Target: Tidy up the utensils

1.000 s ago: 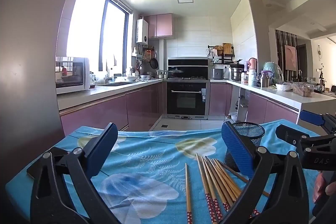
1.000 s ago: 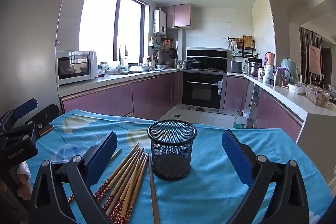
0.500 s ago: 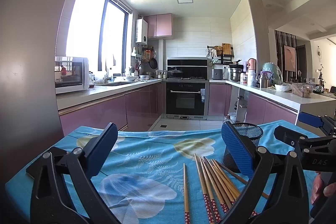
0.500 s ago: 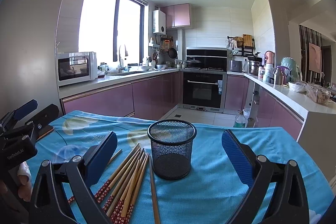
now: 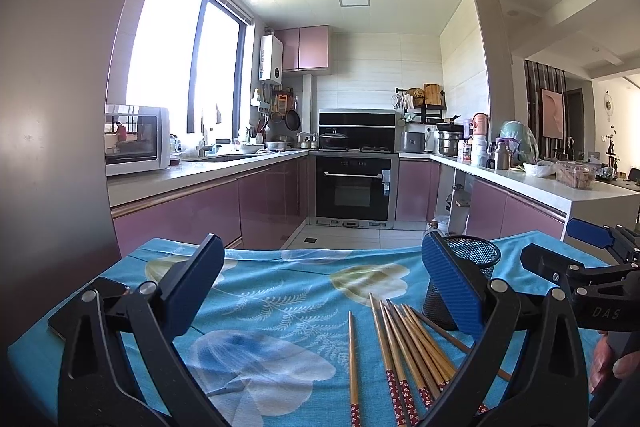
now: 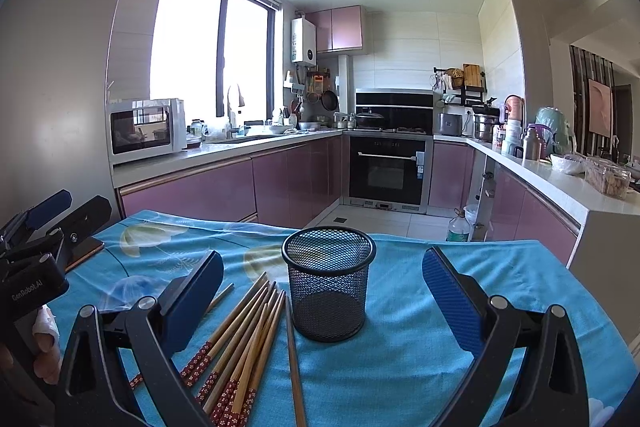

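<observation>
Barely anything is shifting since a second ago: I'm keeping both tools hovering, the left view drifting slightly. Left gripper (image 5: pixel 320 285) is gaping wide and empty over the blue floral tablecloth (image 5: pixel 256 303). Right gripper (image 6: pixel 322 293) is spread wide too, framing the black wire-mesh cup (image 6: pixel 329 283), which is standing upright and empty. Bamboo chopsticks with red patterned ends (image 6: pixel 240 343) are lying fanned on the cloth just left of the cup, one loose stick (image 5: pixel 353 363) lying apart.

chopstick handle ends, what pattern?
Red with small white flowers on the chopsticks' handle ends; the rest is plain bamboo. Shows best in the right wrist view.
</observation>
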`<state>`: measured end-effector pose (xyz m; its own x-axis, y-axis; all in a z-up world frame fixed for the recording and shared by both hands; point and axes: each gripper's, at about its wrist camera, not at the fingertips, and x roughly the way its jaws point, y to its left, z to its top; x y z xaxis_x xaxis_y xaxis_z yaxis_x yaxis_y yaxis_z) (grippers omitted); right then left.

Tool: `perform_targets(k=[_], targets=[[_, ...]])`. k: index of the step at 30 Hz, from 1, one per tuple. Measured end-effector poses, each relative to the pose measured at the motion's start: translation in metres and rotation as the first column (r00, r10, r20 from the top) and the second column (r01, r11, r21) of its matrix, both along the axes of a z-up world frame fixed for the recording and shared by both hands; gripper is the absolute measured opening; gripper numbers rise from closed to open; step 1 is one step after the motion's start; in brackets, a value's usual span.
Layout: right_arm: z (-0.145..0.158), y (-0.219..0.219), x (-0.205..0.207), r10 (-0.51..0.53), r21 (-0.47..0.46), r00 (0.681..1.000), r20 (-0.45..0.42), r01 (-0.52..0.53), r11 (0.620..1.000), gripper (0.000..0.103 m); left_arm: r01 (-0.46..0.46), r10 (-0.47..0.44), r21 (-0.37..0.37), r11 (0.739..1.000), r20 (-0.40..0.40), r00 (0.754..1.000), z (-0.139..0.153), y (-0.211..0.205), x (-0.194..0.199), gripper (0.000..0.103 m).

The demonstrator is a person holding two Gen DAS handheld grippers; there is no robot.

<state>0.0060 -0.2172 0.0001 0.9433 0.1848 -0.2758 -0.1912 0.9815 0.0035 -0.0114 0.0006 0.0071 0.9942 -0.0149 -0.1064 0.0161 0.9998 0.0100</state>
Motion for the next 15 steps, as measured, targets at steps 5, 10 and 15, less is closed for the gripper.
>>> perform_targets(k=[5,10,15], targets=[[-0.0008,0.0001,0.0006,0.000,0.001,1.000,-0.001,0.000,1.000,0.096,-0.002,0.002,-0.001,1.000,0.000,1.000,-0.0018,0.0015,0.0001,0.097],[-0.0012,-0.0013,0.0001,-0.001,0.002,1.000,0.000,0.001,1.000,0.096,-0.003,0.003,-0.001,1.000,0.000,1.000,-0.0015,0.0012,-0.0003,0.097],[-0.0018,-0.0011,0.0004,-0.001,0.003,1.000,-0.003,0.001,1.000,0.096,0.000,0.000,-0.001,1.000,-0.002,1.000,-0.0005,-0.0008,-0.0019,0.097]])
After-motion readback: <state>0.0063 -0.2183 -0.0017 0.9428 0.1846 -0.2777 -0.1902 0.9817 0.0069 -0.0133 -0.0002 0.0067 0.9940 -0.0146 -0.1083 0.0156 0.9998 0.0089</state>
